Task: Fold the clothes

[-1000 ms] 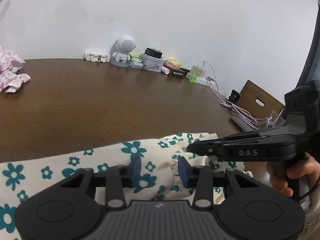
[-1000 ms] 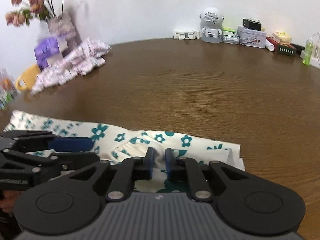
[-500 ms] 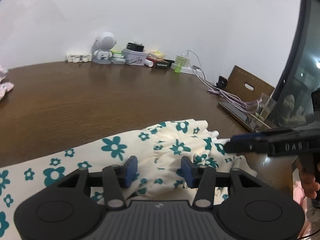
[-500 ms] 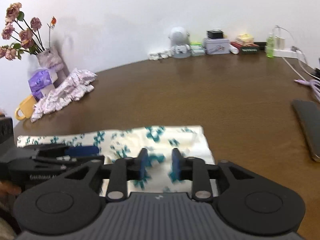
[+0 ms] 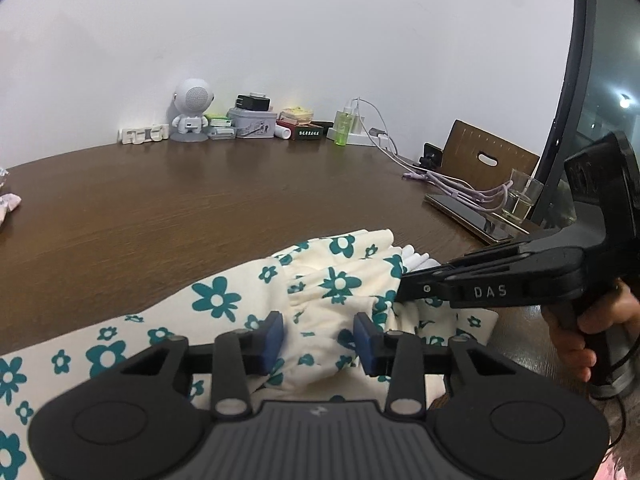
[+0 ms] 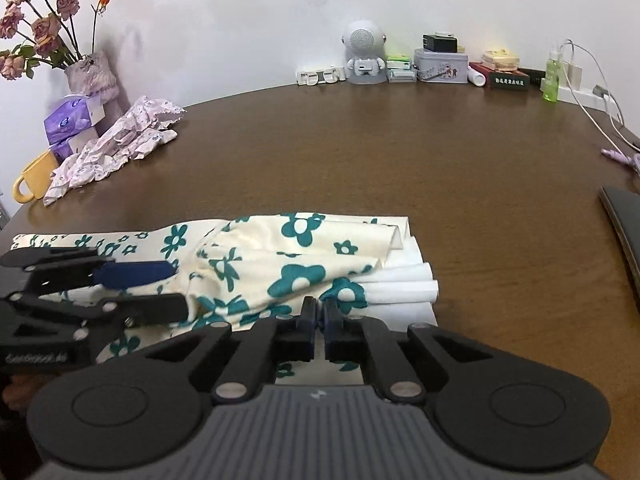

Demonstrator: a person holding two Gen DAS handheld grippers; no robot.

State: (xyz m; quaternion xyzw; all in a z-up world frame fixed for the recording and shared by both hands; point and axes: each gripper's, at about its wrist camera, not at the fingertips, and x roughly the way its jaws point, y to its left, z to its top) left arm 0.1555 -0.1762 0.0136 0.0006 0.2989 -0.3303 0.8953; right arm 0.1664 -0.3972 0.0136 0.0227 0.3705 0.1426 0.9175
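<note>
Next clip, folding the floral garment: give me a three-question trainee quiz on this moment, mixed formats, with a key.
1. True or false: the right gripper has its jaws shut on the floral garment.
2. Multiple choice: the yellow mug stands
A. beside the robot-shaped speaker
B. at the table's left edge, near the purple tissue packs
C. on the floral garment
3. Fill in: between the left gripper's blue pads lies a bunch of ____.

Key
1. True: the jaws are together with fabric pinched at the tips.
2. B
3. Fabric of the garment; the jaws are closing on it.
</note>
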